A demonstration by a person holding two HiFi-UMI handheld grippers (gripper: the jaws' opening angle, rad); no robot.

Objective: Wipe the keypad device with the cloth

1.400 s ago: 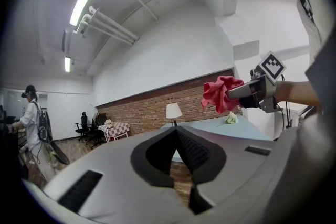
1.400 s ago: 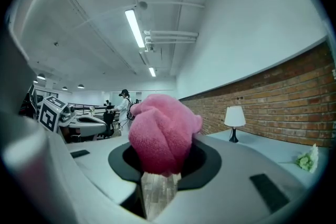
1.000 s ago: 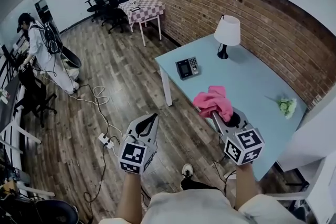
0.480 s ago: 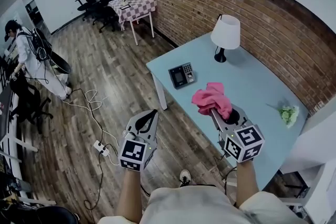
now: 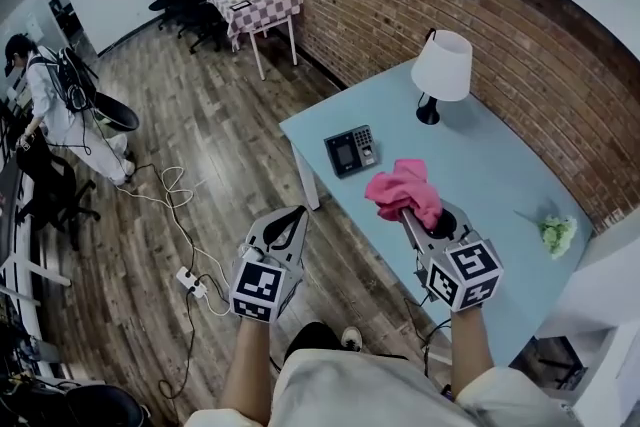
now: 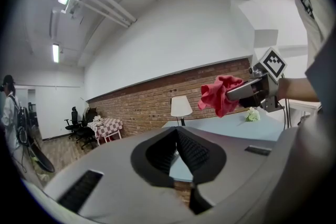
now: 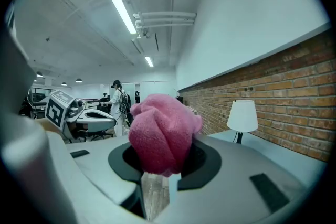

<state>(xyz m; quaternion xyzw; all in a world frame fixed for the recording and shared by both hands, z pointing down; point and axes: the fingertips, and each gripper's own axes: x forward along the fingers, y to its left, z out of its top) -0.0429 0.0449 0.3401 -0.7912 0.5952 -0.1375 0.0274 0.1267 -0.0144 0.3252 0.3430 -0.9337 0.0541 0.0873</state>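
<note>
Both claws are closed: my right claw (image 5: pixel 406 213) is clamping the cloth (image 5: pixel 404 187) over the surface (image 5: pixel 480 170), the keypad device (image 5: pixel 351 151) is lying ahead-left of it, and my empty left claw (image 5: pixel 296 217) is hovering over the floor (image 5: pixel 215 155).

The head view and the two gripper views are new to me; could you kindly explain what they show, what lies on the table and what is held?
There is no robot here: a person holds a hand-held gripper in each hand. The head view comes from a camera on the person's head, looking down at both. Each gripper view looks along that gripper's own jaws. The right gripper is shut on a bunched pink cloth. The left gripper is shut and empty. On the light blue table are a keypad device, a white lamp and a small bunch of flowers. The cloth is apart from the device, so wiping has not begun.
</note>
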